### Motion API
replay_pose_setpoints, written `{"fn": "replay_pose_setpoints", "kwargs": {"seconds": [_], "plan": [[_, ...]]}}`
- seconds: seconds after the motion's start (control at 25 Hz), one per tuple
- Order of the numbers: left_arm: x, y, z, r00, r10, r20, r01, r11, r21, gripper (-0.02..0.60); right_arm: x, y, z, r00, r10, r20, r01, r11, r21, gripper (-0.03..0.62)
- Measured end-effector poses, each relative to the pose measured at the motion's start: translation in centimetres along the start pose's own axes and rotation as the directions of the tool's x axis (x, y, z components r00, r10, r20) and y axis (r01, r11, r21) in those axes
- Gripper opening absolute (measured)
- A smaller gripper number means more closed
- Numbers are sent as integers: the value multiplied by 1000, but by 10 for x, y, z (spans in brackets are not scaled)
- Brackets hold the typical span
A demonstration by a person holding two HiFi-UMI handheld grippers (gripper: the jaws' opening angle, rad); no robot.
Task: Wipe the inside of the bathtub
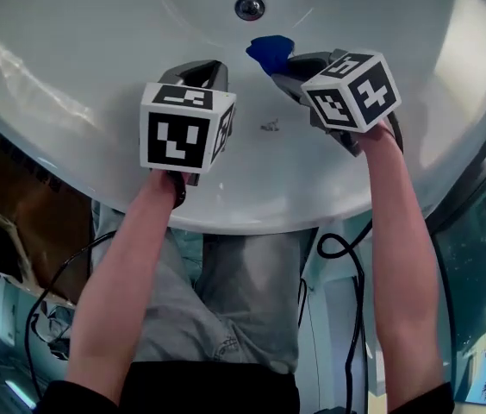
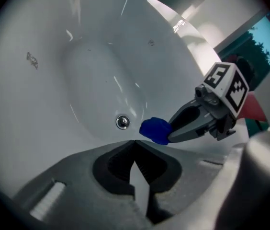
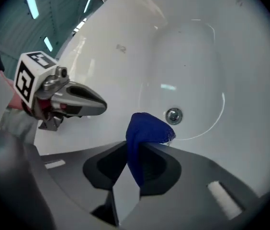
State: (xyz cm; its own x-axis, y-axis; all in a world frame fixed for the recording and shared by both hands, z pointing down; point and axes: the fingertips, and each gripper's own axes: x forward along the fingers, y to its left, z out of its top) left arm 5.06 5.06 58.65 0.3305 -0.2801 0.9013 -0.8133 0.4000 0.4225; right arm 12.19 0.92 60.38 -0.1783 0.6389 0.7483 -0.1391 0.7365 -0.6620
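Observation:
A white bathtub (image 1: 96,50) fills the head view, with a chrome drain (image 1: 249,7) at its bottom. My right gripper (image 1: 279,67) is shut on a blue cloth (image 1: 270,52), which bunches out past the jaw tips just above the tub's inner wall, near the drain (image 3: 174,115). The blue cloth (image 3: 143,133) is pinched between the right jaws. My left gripper (image 1: 200,74) hangs beside it to the left, shut and empty, its jaw tips meeting (image 2: 134,142). From the left gripper view the right gripper (image 2: 173,128) and cloth (image 2: 155,130) show next to the drain (image 2: 122,122).
The tub's rounded near rim (image 1: 252,218) runs across below both grippers. A small dark mark (image 1: 270,127) sits on the inner wall between them. Black cables (image 1: 346,257) hang by the person's legs. Teal tiled wall (image 1: 484,257) lies at the right.

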Motion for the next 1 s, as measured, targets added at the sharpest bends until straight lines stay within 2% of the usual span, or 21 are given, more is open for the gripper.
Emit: {"fn": "replay_pose_setpoints", "kwargs": {"seconds": [0.2, 0.28, 0.36, 0.52, 0.68, 0.84, 1.0], "plan": [[19, -2, -7, 1000, -12, -5, 12, 999, -39, 5, 25, -57, 4, 985, -170, -31, 171, 985, 16, 78], [26, -4, -12, 1000, -15, -18, 14, 999, -38, 5, 37, -77, -3, 970, -229, -80, 231, 973, 13, 78], [34, -7, -10, 1000, -24, -16, 24, 999, -36, 5, 47, -94, -9, 952, -268, -146, 266, 963, -35, 78], [42, -16, -13, 997, -73, -13, 72, 997, -29, 5, 66, -105, -21, 917, -305, -258, 258, 946, -198, 78], [46, -11, -27, 996, -75, -43, 74, 997, -34, 5, 87, -106, -40, 904, -290, -316, 245, 954, -174, 78], [40, -4, -26, 999, -45, -29, 44, 997, -59, 5, 84, -106, -52, 848, -343, -404, 288, 938, -191, 77], [37, -3, -24, 999, -48, -22, 47, 998, -49, 5, 88, -96, -49, 858, -308, -412, 259, 951, -171, 77]]}}
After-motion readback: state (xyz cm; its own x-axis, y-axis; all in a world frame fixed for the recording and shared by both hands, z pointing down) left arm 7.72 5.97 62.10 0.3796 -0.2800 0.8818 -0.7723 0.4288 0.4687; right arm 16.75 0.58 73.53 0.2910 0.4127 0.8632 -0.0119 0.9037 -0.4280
